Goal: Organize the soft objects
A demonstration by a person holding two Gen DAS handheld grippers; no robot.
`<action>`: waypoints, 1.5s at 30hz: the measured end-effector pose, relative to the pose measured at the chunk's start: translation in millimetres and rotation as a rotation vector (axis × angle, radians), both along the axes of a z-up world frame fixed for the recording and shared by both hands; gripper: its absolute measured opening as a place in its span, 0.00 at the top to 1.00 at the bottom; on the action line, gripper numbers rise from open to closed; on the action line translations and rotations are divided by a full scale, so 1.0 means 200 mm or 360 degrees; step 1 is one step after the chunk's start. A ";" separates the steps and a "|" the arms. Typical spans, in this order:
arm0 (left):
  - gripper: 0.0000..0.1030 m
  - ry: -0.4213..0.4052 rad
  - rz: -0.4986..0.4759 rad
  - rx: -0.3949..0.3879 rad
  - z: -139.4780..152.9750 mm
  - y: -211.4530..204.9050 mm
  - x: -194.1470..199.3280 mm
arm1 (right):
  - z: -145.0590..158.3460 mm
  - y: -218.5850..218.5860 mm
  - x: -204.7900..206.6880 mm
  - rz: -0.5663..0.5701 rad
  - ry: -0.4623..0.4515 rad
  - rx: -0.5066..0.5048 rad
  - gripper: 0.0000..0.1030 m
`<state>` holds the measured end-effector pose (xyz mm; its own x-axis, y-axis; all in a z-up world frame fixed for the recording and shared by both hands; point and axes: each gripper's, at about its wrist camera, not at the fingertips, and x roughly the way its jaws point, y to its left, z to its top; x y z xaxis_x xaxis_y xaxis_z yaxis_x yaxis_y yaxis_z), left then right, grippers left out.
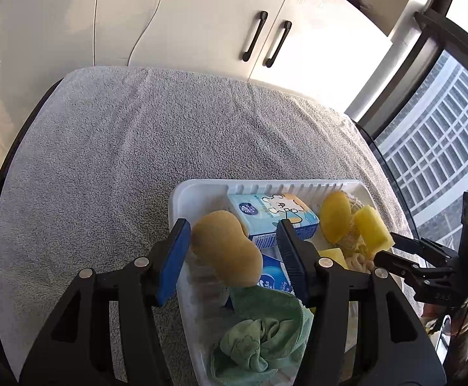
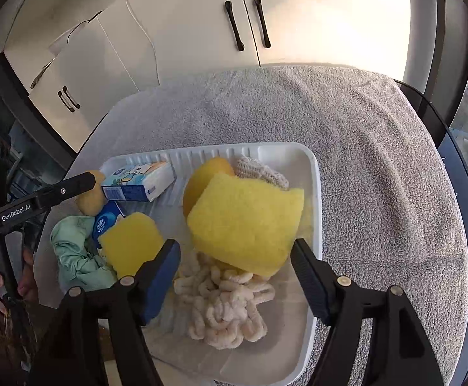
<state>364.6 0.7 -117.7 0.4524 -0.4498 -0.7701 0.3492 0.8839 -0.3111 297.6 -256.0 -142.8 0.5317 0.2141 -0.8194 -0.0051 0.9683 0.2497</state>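
A white tray (image 1: 201, 189) (image 2: 314, 199) on the grey towel holds the soft objects. A tan peanut-shaped sponge (image 1: 227, 247) leans on the tray's near-left wall between the fingers of my left gripper (image 1: 233, 225). The pads stand clear of the sponge on both sides, so the gripper is open. A big yellow sponge (image 2: 247, 225) rests tilted on an orange sponge (image 2: 208, 173). My right gripper (image 2: 235, 243) is open around its near edge, not squeezing it. Also in the tray are a bear-print tissue pack (image 1: 272, 215), a blue tissue pack (image 2: 105, 222) and a green cloth (image 1: 263, 337).
A second yellow sponge (image 2: 131, 244), a cream chenille cloth (image 2: 227, 305) and a knitted pad (image 2: 259, 170) also lie in the tray. Grey towel (image 1: 121, 148) covers the table beyond and left of it. White cabinets (image 1: 201, 16) stand behind, a window (image 1: 443, 148) to the right.
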 end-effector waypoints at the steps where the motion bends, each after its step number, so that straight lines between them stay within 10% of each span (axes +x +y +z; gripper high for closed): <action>1: 0.48 -0.0009 0.0008 -0.0003 0.01 0.01 -0.01 | 0.01 0.00 -0.01 -0.0003 -0.0005 0.0000 0.27; 23: 0.38 -0.0349 0.0368 0.0188 0.19 0.34 -0.53 | 0.24 -0.25 -0.56 -0.0467 -0.0244 -0.0027 0.03; 45: 0.25 -0.0355 0.0447 0.0315 0.13 0.45 -1.27 | 0.18 -0.04 -1.24 -0.0539 -0.0031 -0.0124 0.00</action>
<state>110.0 90.2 -91.5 0.7020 -0.1377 -0.6987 0.1252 0.9897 -0.0693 48.8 -263.7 -107.5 0.5777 -0.0398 -0.8153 0.3155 0.9321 0.1781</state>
